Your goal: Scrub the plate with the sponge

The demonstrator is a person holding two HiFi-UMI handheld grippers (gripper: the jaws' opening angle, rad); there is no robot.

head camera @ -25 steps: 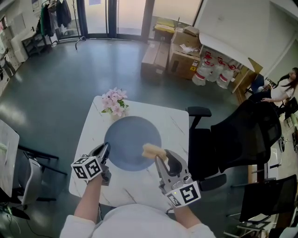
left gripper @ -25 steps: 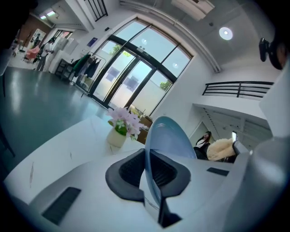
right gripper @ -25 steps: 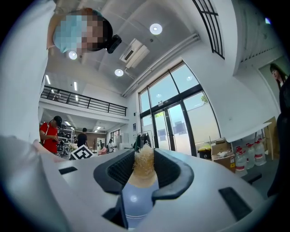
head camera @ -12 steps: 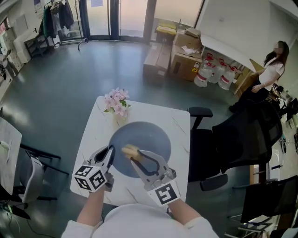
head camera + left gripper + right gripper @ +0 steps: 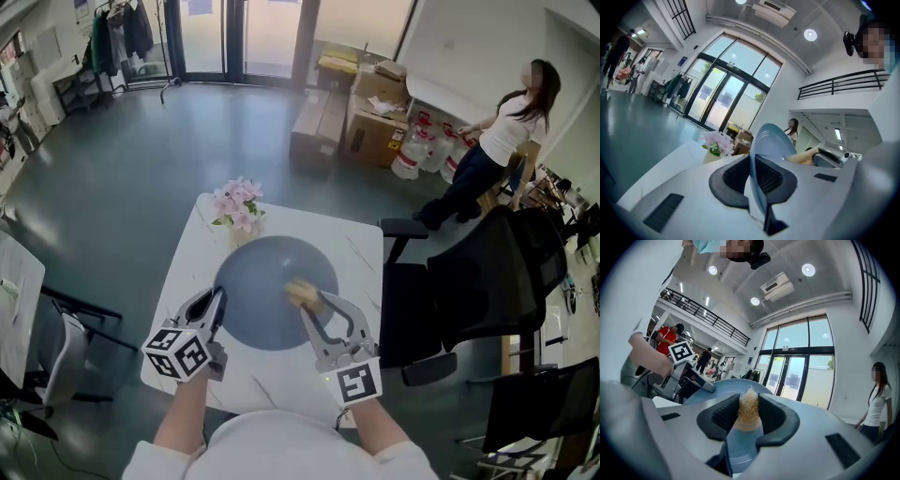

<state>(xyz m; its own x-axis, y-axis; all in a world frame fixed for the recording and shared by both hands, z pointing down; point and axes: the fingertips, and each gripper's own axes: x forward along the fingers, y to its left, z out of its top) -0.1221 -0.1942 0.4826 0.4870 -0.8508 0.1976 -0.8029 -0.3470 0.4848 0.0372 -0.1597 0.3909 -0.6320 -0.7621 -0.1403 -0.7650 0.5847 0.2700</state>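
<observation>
A round grey-blue plate (image 5: 267, 281) is held up over the white table (image 5: 361, 244), tilted toward me. My left gripper (image 5: 218, 302) is shut on the plate's left rim; in the left gripper view the plate (image 5: 769, 138) stands edge-on between the pads. My right gripper (image 5: 305, 302) is shut on a tan sponge (image 5: 300, 293), which presses on the right part of the plate's face. The right gripper view shows the sponge (image 5: 749, 411) pinched between the pads, the plate (image 5: 719, 390) behind it and the left gripper (image 5: 701, 383) at the far rim.
A small vase of pink flowers (image 5: 236, 208) stands at the table's far edge, just beyond the plate. A black office chair (image 5: 469, 281) is right of the table. Cardboard boxes (image 5: 366, 122) and a person (image 5: 487, 150) are farther off.
The sponge in my right gripper swept left across the plate, then back right to its present spot. The plate and left gripper rose slightly. The person in the background walked left.
</observation>
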